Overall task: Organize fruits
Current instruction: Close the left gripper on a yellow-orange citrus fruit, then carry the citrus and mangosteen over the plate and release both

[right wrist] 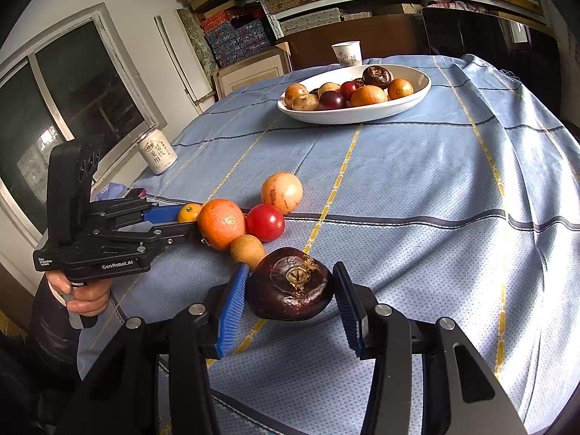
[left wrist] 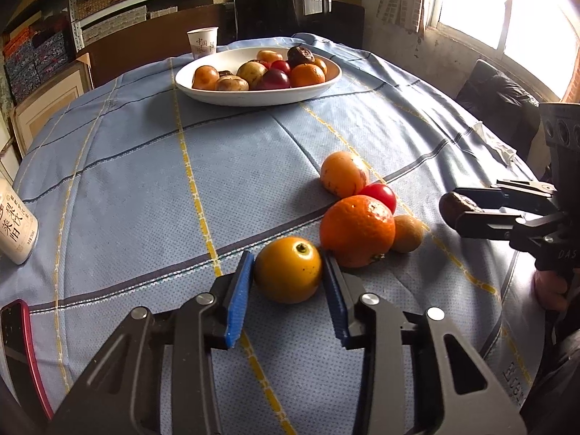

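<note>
My left gripper (left wrist: 288,264) is shut on a small yellow-orange fruit (left wrist: 288,270) that rests on the blue tablecloth. Beside it lie a big orange (left wrist: 357,230), a red tomato (left wrist: 380,195), a brown kiwi-like fruit (left wrist: 407,233) and a pale orange fruit (left wrist: 344,174). My right gripper (right wrist: 291,282) is shut on a dark purple mangosteen (right wrist: 290,290) and holds it above the cloth; it shows at the right of the left wrist view (left wrist: 458,210). A white oval bowl (left wrist: 253,96) with several fruits stands at the far side of the table.
A paper cup (left wrist: 203,41) stands behind the bowl. A white drink can (left wrist: 16,230) and a red phone (left wrist: 21,348) lie at the left edge. Shelves, boxes and a dark chair (left wrist: 297,18) lie beyond the table; a window is at right.
</note>
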